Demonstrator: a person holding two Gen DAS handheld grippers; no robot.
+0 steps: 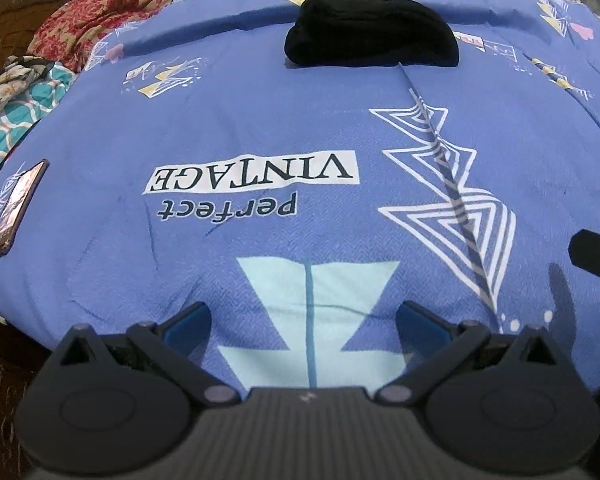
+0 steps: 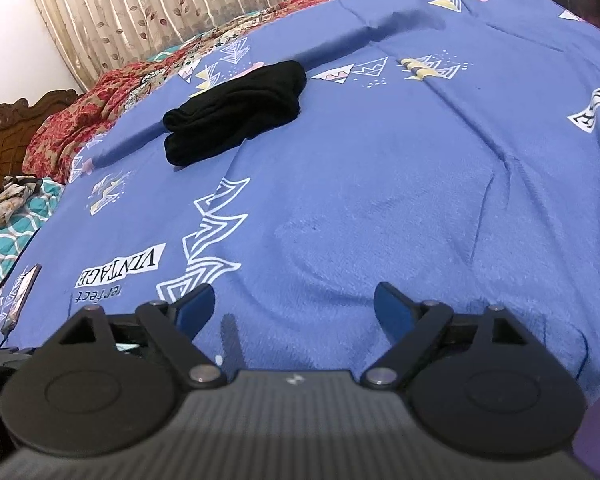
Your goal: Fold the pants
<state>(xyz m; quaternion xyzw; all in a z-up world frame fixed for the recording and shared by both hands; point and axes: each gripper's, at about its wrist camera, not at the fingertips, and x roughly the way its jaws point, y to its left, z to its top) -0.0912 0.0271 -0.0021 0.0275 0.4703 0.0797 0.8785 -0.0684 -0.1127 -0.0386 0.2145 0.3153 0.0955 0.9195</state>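
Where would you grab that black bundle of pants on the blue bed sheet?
Probably the near edge of the black folded cloth pants, coming from the front: there the stacked layers end in a thick rounded lip that an open hand-held gripper could straddle.

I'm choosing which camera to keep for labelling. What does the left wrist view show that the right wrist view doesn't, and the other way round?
Only the left wrist view shows the open left hand-held gripper, nothing between its fingers, and a large pale blue print under it. Only the right wrist view shows the open, empty right hand-held gripper, the leaf-patterned curtain and a white wall. Both show the folded black pants on the blue bedsheet, the "perfect VINTAGE" print, the phone at the sheet's edge, the red floral cloth and the wooden headboard.
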